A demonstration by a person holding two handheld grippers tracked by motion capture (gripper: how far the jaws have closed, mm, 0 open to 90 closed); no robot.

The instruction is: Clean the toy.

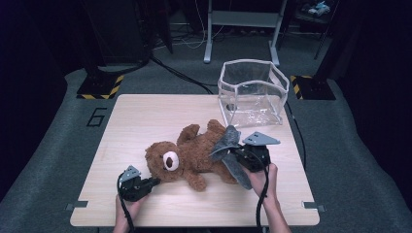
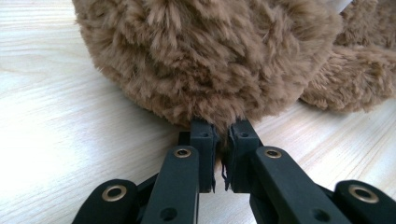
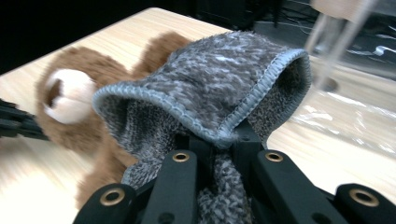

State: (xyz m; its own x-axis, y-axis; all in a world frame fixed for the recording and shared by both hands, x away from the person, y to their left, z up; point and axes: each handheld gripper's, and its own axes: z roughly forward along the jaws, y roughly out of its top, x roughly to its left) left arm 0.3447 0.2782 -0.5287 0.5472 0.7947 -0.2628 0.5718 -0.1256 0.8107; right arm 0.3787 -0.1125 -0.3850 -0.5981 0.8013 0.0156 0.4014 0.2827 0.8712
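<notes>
Probably somewhere in the middle of dressing or wrapping the bear (image 1: 187, 158) with the grey cloth (image 1: 228, 145); exact aim hard to tell. Already done, as far as visible: cloth lifted off the desk (image 1: 145, 111) and brought over the bear's lower body, bear held in place at the head. Still left, by judgement: spreading or fitting the cloth on the bear, then releasing both. Left gripper (image 2: 222, 140) nearly closed, pinching a small tuft of fur at the bottom edge of the bear's head, tips pressed into the plush just above the desk. Right gripper (image 3: 224, 140) clenched on the cloth, with a fold rising over the jaws like a small hood and the rest hanging below. Bear lying on its back near the middle of the desk, head toward the left gripper, legs toward the right one; brown shaggy fur, pale muzzle (image 3: 67, 100) with a dark nose, limbs spread loosely. Cloth soft, fleecy, mottled grey, with a stitched lighter border. Clear plastic box (image 1: 252, 92) standing empty at the far right corner of the desk, apart from the bear.
</notes>
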